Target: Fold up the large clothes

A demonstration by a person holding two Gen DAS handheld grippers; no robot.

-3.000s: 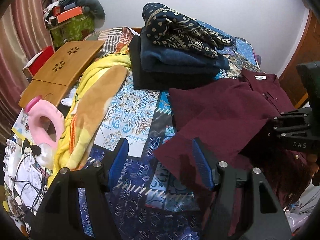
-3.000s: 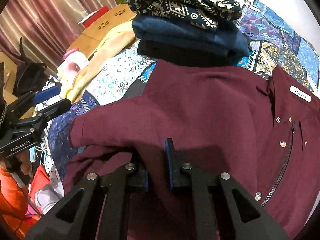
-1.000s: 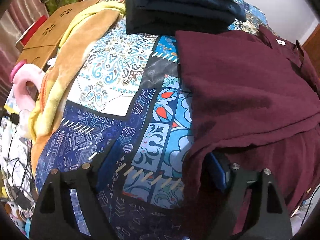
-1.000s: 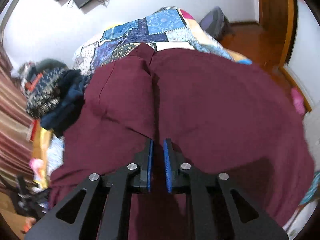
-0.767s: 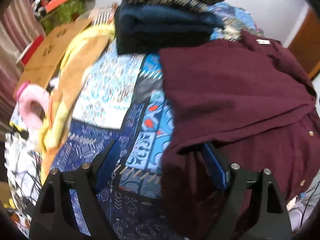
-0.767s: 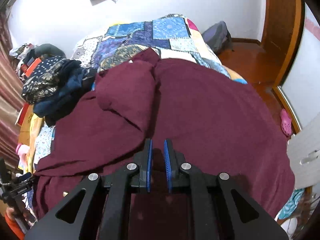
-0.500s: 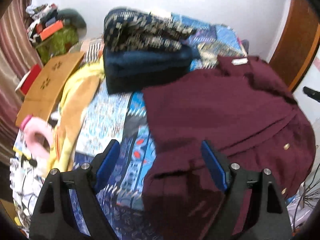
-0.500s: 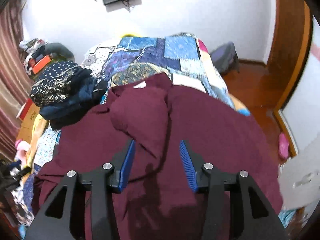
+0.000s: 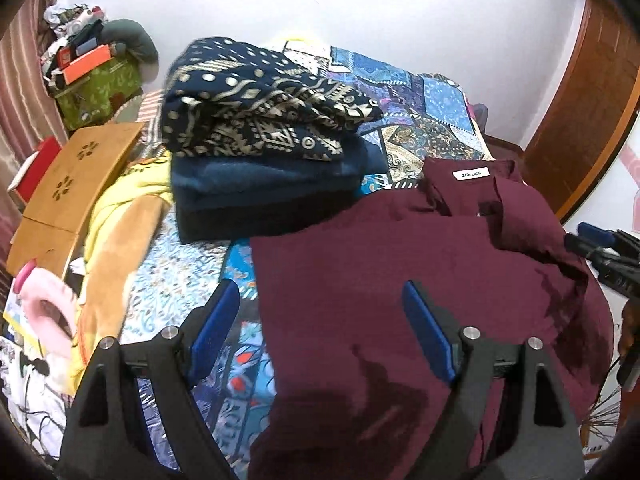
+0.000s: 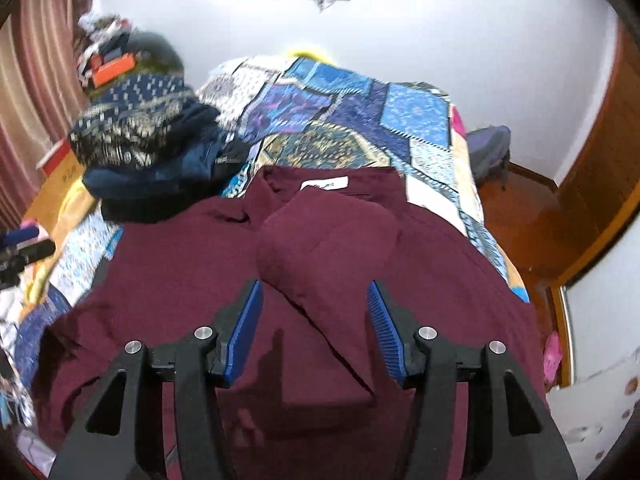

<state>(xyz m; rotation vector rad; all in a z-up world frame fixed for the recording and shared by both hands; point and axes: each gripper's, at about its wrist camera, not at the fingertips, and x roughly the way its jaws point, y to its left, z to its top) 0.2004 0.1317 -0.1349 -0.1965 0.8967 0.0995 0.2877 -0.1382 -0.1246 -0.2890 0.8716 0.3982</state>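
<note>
The maroon shirt's near hem was cut off behind both grippers. It lay on the patchwork bedspread, collar label far, long axis running near to far. The left gripper and right gripper hung wide apart, empty, above it.

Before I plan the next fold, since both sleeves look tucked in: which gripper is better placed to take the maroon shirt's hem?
Probably the left gripper. It hangs open with the maroon shirt running toward its near end beneath its fingers. The right gripper, also open, hovers over the folded sleeve, nearer the collar label.
</note>
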